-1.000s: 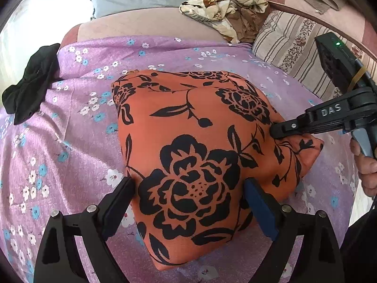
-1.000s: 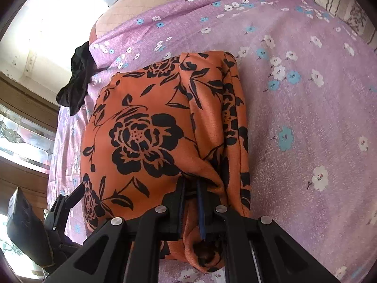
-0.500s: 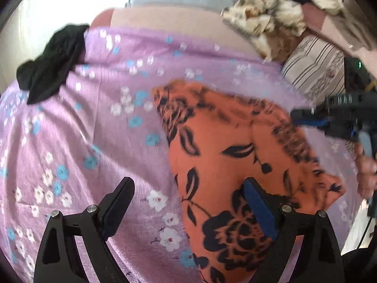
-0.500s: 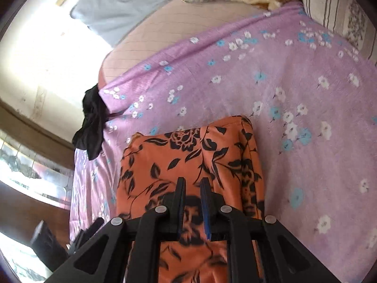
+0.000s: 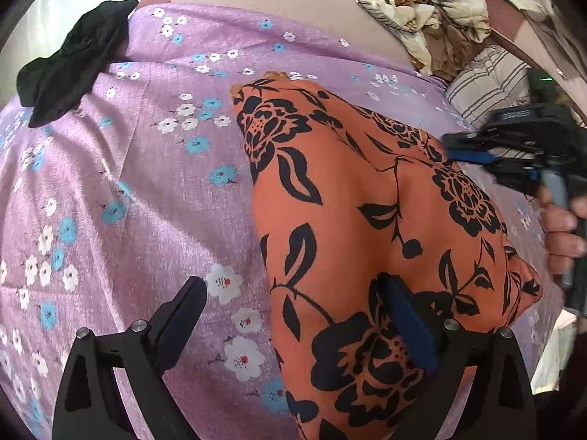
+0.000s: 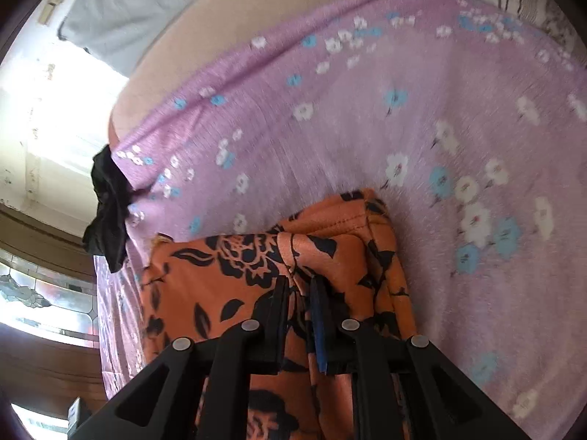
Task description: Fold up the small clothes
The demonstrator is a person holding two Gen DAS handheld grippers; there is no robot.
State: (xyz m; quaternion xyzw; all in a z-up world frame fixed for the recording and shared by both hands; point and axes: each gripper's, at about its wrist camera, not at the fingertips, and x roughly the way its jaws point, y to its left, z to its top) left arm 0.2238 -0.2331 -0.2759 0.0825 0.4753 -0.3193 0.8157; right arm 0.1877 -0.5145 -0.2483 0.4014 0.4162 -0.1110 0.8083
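So the orange cloth with the black flower print (image 5: 367,220) is lying folded up on the purple flowered bedsheet (image 5: 146,183). In the left wrist view it fills the frame from the centre down to about 5 o'clock. Its far corner points up toward 12, and another corner sticks out at 4.

The right gripper (image 6: 299,282) has its fingers nearly together, with a bunched fold of the orange fabric pinched between them. The jaws have just eased open a touch, but the cloth is between the pads and looks gripped. From the left camera you can see that gripper coming in at 3 o'clock and meeting the cloth's right edge. The person's hand (image 5: 561,231) is wrapped round its handle just below.

The left gripper (image 5: 291,282) is spread wide and holding nothing. Its right finger is over the orange cloth and its left finger is over bare sheet. I can't tell if either finger actually touches down.

Further out, there's a black garment (image 5: 73,62) crumpled at the sheet's edge around 10 o'clock, well apart from the orange piece. A heap of rumpled cream-and-brown printed clothes (image 5: 422,7) sits at 1 o'clock, with a striped pillow (image 5: 488,80) just below it at 2. The right wrist view is a bit blurry. It shows the black garment at 9 o'clock and a grey cloth (image 6: 121,11) up at 11.
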